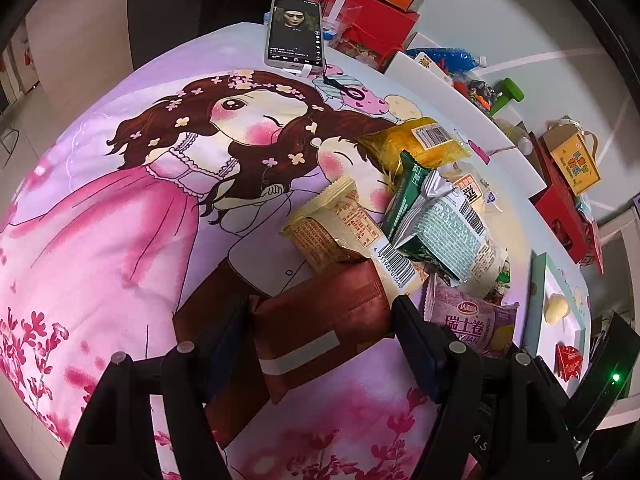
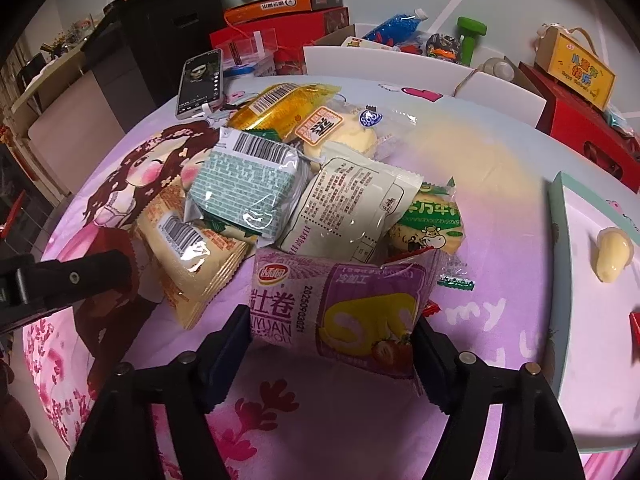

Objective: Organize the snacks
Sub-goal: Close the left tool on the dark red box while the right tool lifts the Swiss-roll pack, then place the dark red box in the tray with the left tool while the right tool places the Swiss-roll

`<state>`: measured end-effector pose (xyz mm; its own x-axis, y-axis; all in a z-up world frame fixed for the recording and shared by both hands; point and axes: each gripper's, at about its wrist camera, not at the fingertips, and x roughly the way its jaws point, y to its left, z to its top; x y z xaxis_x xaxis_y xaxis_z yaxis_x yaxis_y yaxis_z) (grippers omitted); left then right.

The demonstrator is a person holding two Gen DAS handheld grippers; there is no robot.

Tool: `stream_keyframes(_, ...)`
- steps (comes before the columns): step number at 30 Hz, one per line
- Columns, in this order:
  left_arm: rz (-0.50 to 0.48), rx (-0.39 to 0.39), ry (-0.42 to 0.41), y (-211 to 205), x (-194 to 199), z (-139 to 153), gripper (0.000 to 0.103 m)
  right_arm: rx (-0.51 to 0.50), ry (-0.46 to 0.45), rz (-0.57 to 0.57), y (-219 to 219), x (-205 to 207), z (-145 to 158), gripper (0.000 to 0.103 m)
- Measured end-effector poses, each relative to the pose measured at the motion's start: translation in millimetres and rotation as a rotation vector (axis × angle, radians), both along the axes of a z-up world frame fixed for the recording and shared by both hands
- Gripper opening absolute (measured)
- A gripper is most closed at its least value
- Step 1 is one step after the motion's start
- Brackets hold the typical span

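On the pink cartoon cloth, my left gripper (image 1: 320, 320) is shut on a dark red snack packet (image 1: 316, 344), one finger against each of its sides. My right gripper (image 2: 330, 330) has a purple Swiss roll packet (image 2: 336, 308) between its fingers, with both pads touching the packet's edges. That packet lies at the near edge of a heap of several wrapped snacks (image 2: 280, 184): yellow, green-white, cream and clear bags. From the left wrist view the purple packet (image 1: 468, 324) sits just right of the red one. The left gripper's finger (image 2: 80, 276) shows at the left of the right wrist view.
A phone (image 1: 294, 32) with its screen lit lies at the cloth's far edge. Red and orange gift boxes (image 2: 288, 12) stand behind it. A teal-rimmed tray (image 2: 558, 240) on the right holds a yellow jelly cup (image 2: 612, 256). White boards (image 2: 380, 64) and toys line the back.
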<state>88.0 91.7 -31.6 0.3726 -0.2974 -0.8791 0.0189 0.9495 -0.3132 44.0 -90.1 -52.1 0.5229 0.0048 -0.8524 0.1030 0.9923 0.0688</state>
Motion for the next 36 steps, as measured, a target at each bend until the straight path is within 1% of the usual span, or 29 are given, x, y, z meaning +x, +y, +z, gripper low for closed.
stream_keyframes(5,0.000,-0.002,-0.006,1.3,0.1,1.9,0.074,0.015,-0.005,-0.007,-1.8,-2.4,3.7,0.075)
stream_keyframes(12,0.003,-0.007,-0.024,2.6,-1.5,8.0,0.074,0.027,-0.049,-0.015,-5.7,-10.8,21.8,0.075)
stream_keyframes(21,0.015,-0.001,-0.076,4.2,-5.8,24.9,0.074,0.041,-0.099,-0.059,-17.2,-24.7,46.8,0.075)
stream_keyframes(29,-0.013,0.026,-0.111,-8.9,-8.4,37.6,0.074,0.041,-0.075,-0.135,-39.9,-36.5,56.5,0.075)
stream_keyframes(36,-0.077,0.059,-0.130,-36.6,-9.9,44.9,0.074,0.050,-0.060,-0.210,-69.1,-44.0,61.7,0.075)
